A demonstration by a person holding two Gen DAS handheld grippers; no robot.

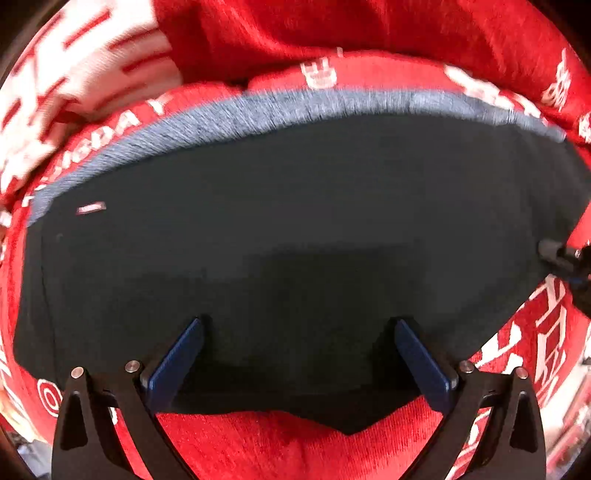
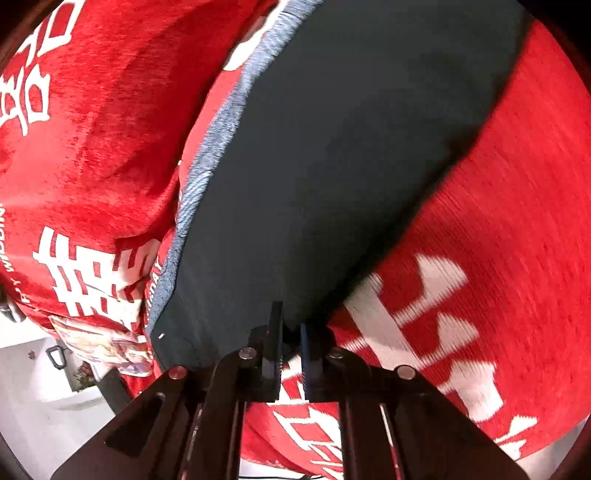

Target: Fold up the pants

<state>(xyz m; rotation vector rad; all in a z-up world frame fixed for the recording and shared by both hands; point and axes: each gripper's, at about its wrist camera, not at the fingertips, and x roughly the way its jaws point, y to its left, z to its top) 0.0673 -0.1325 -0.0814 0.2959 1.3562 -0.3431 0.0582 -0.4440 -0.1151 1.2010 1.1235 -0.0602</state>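
The dark pants point(image 1: 295, 221) lie folded flat on a red patterned blanket point(image 1: 277, 443). A grey-blue waistband point(image 1: 258, 110) runs along their far edge. My left gripper point(image 1: 299, 332) is open, its blue fingers spread just above the near part of the pants, holding nothing. In the right wrist view the pants point(image 2: 332, 166) stretch away from my right gripper point(image 2: 291, 328), which is shut on their near edge. The waistband point(image 2: 207, 166) runs along their left side. The right gripper's tip shows at the right edge of the left wrist view point(image 1: 561, 254).
The red blanket point(image 2: 498, 221) with white characters covers the surface all round the pants. A raised red fold point(image 1: 332, 33) lies beyond the waistband. A white floor point(image 2: 37, 387) and a printed item point(image 2: 107, 343) show past the blanket's left edge.
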